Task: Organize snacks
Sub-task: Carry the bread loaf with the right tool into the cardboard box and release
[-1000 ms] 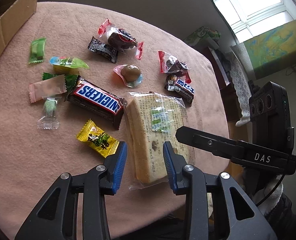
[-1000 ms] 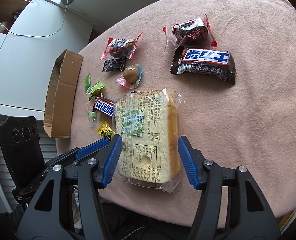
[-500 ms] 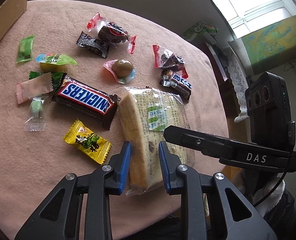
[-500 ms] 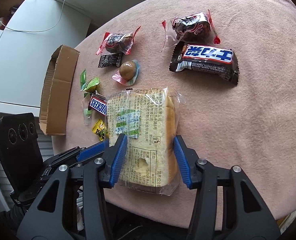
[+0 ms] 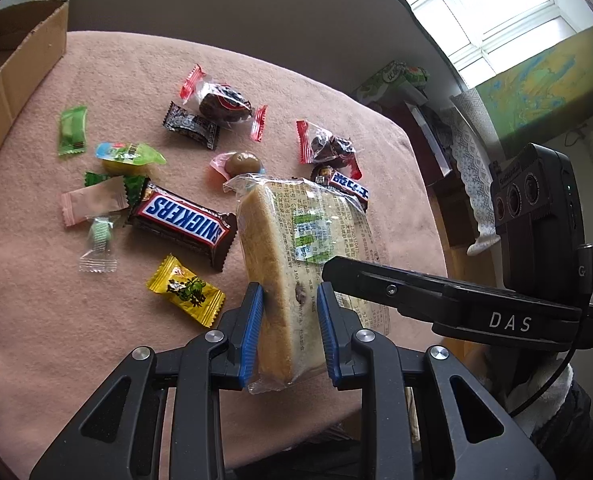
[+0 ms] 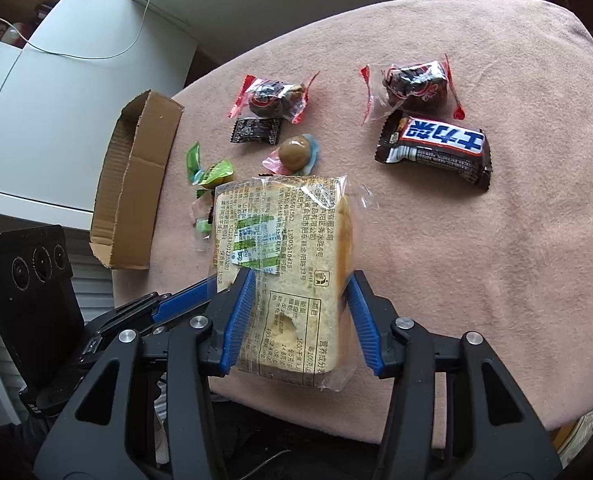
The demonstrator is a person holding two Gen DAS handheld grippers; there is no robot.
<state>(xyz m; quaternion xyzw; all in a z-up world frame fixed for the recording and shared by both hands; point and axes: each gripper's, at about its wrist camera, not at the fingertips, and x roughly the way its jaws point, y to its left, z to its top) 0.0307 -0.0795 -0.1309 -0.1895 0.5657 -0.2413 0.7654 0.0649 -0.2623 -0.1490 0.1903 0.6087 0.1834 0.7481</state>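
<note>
The bread, a sealed slab in clear printed wrap, sits between both grippers above the near edge of the desk, tilted up with its printed face toward the right gripper's side. Its long axis runs away from both cameras, out along the fingers toward the middle of the desk; the far end of the wrap points at the round toffee.

The left gripper is closed narrow on the slab's thin sides near its close end, blue pads pressing the crust. The right gripper clamps the same end across the wider face, fingers moderately apart, pads against the wrap. In the left view one right finger crosses over the bread's right edge.

The bread's near tip hangs below the fingers and its underside is hidden. In the right view it covers most of the Snickers and the yellow sweet. The print on the wrap is too small to read. Whether the far end still touches the cloth cannot be told.

Around it lie two red-ended packs, a small black packet, green sweets, a pink one, and a second bar. A cardboard box stands at the desk's left edge, cut off in the left view.
</note>
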